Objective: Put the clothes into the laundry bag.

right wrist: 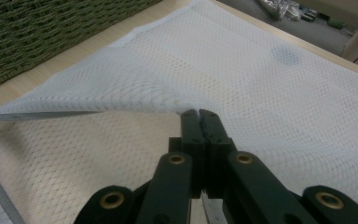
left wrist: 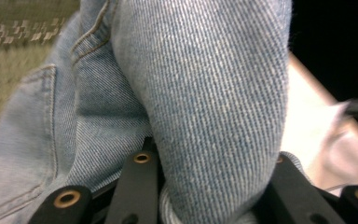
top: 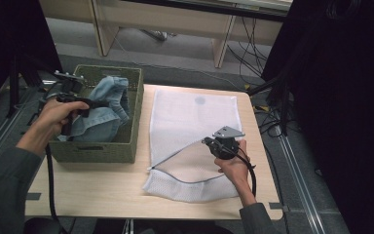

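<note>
Two grippers in play, both gripping fabric. Far left of the high view: left hand (top: 53, 117) holds the left gripper (top: 93, 103) over the green woven basket (top: 97, 148), which sits on the left part of the light wood table (top: 92, 190). Jaws are clamped on a thick fold of the blue denim jeans (top: 108, 105); in the left gripper view the denim bulges up between the two black jaws, seam and pocket stitching off to its left. Jeans are bunched inside the basket, part of them lifted above the rim at the gripper. Just right of the basket, flat on the table, lies the white mesh laundry bag (top: 190, 122), zipper edge open near its lower end. Right hand (top: 233, 165) holds the right gripper (top: 207, 142) at that opening; in the right gripper view jaws are pressed together, pinching the bag's upper mesh layer and raising it off the layer below.
</note>
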Available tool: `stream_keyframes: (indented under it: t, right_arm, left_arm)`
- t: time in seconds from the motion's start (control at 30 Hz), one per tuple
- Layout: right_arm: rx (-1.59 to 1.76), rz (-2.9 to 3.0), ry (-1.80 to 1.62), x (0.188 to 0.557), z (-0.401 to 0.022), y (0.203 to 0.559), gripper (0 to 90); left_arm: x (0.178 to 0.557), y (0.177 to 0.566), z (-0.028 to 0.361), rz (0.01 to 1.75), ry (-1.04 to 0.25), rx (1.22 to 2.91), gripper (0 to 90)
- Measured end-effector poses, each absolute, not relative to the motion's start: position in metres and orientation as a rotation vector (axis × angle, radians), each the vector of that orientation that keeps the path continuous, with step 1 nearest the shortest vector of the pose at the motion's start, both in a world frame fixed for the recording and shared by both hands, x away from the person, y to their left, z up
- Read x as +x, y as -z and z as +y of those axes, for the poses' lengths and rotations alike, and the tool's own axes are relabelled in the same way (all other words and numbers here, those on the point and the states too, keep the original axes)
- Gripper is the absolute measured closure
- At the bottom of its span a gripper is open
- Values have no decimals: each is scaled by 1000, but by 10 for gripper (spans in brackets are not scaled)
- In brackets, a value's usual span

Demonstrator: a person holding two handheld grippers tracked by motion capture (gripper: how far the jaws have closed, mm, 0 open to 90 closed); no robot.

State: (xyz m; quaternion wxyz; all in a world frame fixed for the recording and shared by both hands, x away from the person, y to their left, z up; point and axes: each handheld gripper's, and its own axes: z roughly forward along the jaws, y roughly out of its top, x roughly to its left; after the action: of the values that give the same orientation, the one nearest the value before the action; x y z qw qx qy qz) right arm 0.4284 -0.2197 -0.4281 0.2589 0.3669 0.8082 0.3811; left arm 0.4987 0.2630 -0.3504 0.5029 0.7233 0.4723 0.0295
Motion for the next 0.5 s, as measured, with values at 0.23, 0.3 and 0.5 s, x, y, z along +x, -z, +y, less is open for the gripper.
stream_keyframes:
  t: [0.23, 0.3, 0.5]
  right_arm:
    - [1000, 2203, -1035, 428, -220, 426, 900]
    - [1004, 2204, -1032, 428, -220, 426, 900]
    - [1006, 2179, -1045, 428, -219, 426, 900]
  left_arm:
    - [468, 321, 268, 1044, -58, 1682, 699]
    - [461, 316, 268, 1019, -42, 1675, 699]
    - [438, 301, 258, 941, -22, 1669, 699]
